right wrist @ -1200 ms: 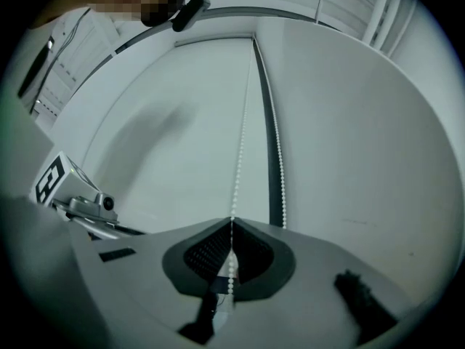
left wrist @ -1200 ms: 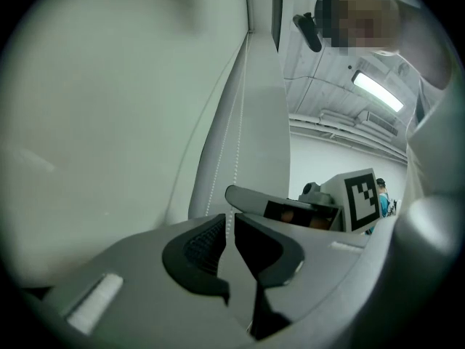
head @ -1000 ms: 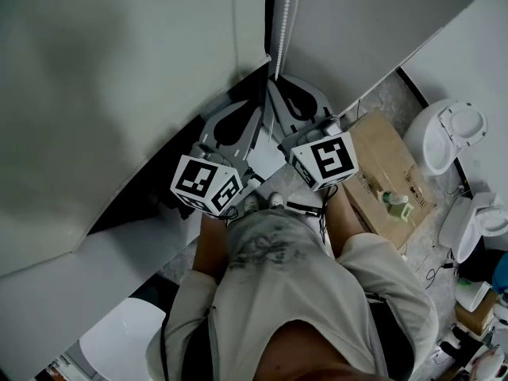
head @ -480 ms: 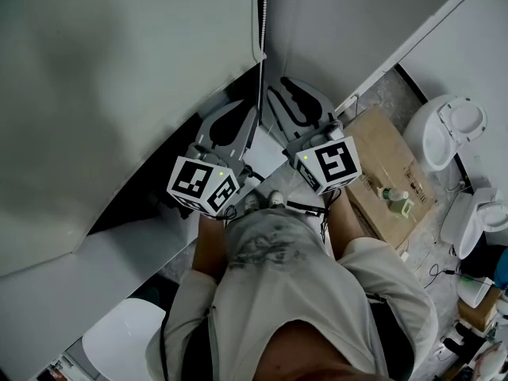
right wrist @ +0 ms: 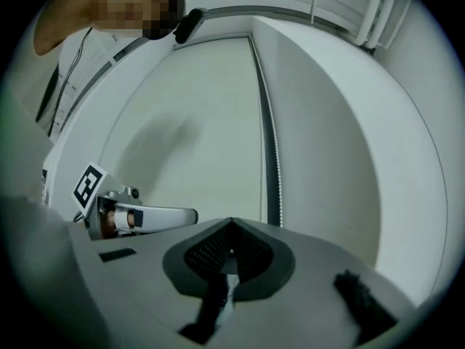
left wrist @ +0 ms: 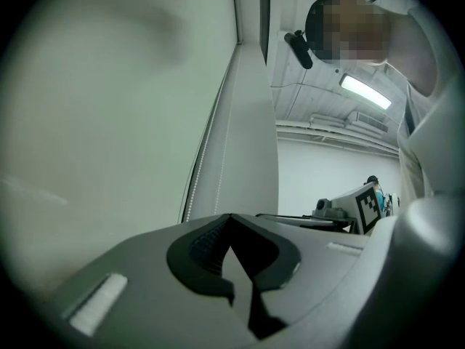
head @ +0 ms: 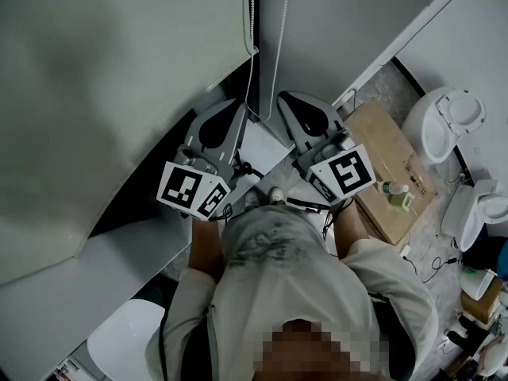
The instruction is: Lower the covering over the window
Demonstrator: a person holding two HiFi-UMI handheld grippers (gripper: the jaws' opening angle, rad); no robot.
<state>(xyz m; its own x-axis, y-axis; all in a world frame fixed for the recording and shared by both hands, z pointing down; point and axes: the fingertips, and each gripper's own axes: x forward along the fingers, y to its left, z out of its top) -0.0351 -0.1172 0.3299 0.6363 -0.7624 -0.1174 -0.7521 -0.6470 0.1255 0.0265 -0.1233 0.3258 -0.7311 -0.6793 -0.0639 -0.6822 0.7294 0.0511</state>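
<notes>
Now my two grippers stand further apart than half a second ago. The left gripper (head: 228, 111) has swung toward the left of the frame and the right gripper (head: 292, 101) toward the right, so more open space shows between them at centre. Both point up the frame at the wall.

The cord (head: 252, 22) has changed too. Before, it dropped as one line between the grippers. It now hangs from the top centre as a loop, a beaded strand beside a thin one, and its lower end lies between the two tips.

In the left gripper view the jaws (left wrist: 232, 224) are closed, with nothing between them. The cord (left wrist: 192, 195) runs up the frame behind them.

In the right gripper view the jaws (right wrist: 231, 231) are closed as well. A pale sliver shows in the slot lower down, and I cannot tell what it is. The cord (right wrist: 274, 173) drops behind their top edge.

The blind (head: 119, 70) fills the upper left. Its lower corner is near the top centre, about where it was. The box (head: 381, 153) lies at centre right.
</notes>
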